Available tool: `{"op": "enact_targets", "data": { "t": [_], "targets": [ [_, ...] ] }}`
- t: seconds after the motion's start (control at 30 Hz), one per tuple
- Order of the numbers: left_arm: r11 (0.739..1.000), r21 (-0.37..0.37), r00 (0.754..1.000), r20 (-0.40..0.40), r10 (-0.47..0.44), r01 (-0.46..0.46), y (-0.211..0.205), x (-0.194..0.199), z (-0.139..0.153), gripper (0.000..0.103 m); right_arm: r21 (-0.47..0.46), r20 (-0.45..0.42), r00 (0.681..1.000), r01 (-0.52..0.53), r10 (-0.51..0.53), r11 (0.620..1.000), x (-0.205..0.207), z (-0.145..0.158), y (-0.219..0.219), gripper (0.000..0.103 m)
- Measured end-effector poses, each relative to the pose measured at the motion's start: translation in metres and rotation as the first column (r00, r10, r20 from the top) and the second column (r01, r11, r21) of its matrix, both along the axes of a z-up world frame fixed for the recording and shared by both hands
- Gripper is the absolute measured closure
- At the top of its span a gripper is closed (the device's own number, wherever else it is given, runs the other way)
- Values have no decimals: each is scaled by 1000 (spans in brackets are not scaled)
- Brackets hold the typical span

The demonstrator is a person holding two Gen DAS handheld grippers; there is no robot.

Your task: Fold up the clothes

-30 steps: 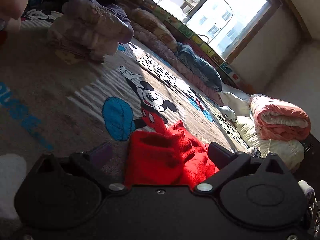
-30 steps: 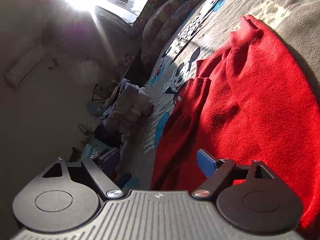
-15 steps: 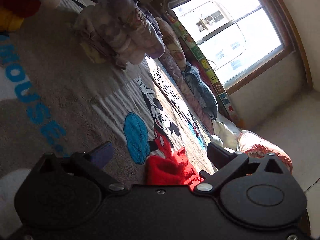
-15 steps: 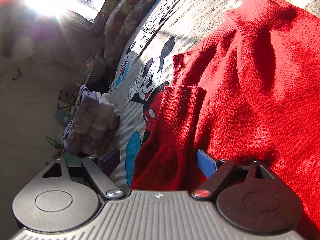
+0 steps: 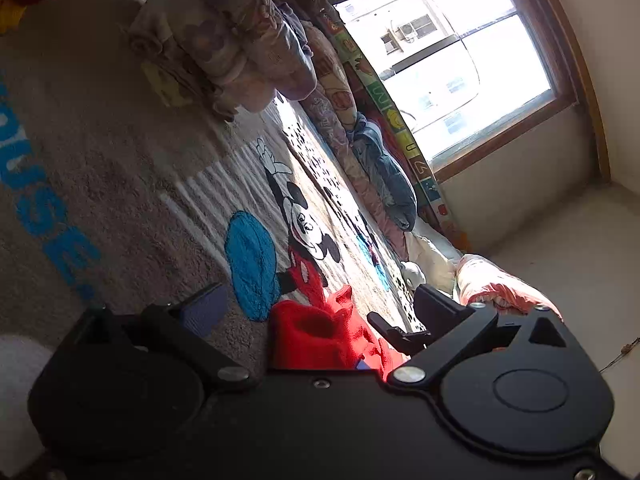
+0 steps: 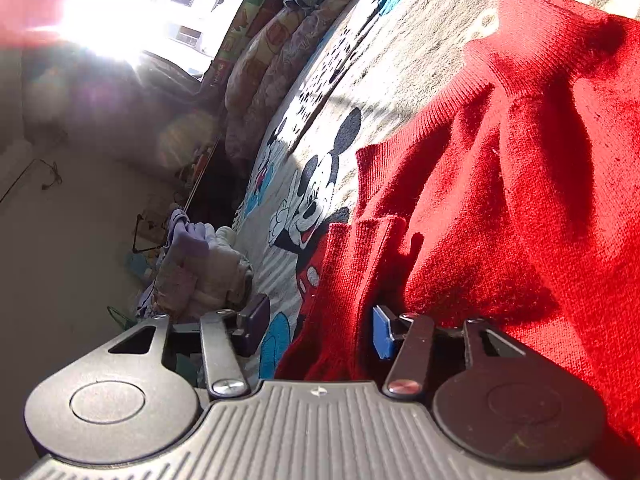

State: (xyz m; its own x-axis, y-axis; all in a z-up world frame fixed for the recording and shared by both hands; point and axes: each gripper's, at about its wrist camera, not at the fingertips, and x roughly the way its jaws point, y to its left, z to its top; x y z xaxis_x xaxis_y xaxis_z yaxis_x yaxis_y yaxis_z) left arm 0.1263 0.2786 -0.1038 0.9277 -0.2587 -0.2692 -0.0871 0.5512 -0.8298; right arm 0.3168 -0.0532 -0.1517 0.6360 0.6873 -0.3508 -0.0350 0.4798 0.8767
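A red knit sweater (image 6: 520, 160) lies spread on a Mickey Mouse blanket (image 6: 320, 184), one sleeve (image 6: 352, 280) folded across its body. My right gripper (image 6: 320, 326) straddles that sleeve near the cuff. Its blue-padded finger (image 6: 382, 332) is against the fabric, and the other finger (image 6: 256, 320) stands just off the sleeve's edge. In the left wrist view my left gripper (image 5: 320, 308) is wide open just behind the sleeve's cuff (image 5: 312, 336), which shows its round opening. A dark finger of the right gripper (image 5: 396, 330) shows beside the cuff.
A stack of folded pale clothes (image 5: 224, 48) sits farther along the blanket (image 5: 120, 200). Rolled quilts and cushions (image 5: 380, 160) line the edge under the window (image 5: 460, 60). A pink quilt (image 5: 492, 284) lies at the far end.
My right gripper has slid down the sleeve toward the cuff and its jaws have narrowed around it. The left gripper has tilted and pulled back, so less of the red cuff shows.
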Motion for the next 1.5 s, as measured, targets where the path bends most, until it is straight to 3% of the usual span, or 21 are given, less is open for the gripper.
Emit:
{"op": "enact_targets", "data": {
  "t": [0.1,0.33,0.57,0.83,1.1,1.2,1.27,1.3,1.33,1.4,1.5],
  "targets": [
    [1000,-6,1000,-6,-5,5,1,3,-1,3,-15,3,1000,-6,6,1000,6,-2,6,58],
    [999,23,1000,0,-29,29,-4,8,-1,3,66,23,999,-28,27,997,3,-1,7,96],
    [998,46,999,5,-38,38,-10,8,1,3,166,103,995,-20,3,986,-17,31,-13,96],
    [996,76,998,10,-54,54,-17,3,4,3,203,205,976,34,-76,979,-50,80,-80,96],
    [975,179,991,0,-137,134,-47,1,10,6,194,227,964,96,-140,976,-83,88,-145,96],
    [951,241,979,2,-202,195,-64,-1,13,8,198,224,962,115,-159,973,-95,82,-162,96],
    [929,286,969,0,-247,237,-77,-3,15,14,195,227,960,120,-164,973,-102,80,-170,96],
    [910,319,961,-11,-275,264,-85,-3,15,22,193,229,959,122,-166,973,-106,78,-175,96],
    [890,351,953,-23,-303,291,-93,-4,15,29,192,230,958,125,-168,973,-110,77,-179,96],
    [839,426,934,-43,-355,338,-113,-5,15,32,193,235,956,129,-173,973,-119,75,-186,96],
    [745,531,898,-73,-435,404,-143,-9,13,44,194,241,953,136,-182,972,-131,71,-197,96]
  ]
}}
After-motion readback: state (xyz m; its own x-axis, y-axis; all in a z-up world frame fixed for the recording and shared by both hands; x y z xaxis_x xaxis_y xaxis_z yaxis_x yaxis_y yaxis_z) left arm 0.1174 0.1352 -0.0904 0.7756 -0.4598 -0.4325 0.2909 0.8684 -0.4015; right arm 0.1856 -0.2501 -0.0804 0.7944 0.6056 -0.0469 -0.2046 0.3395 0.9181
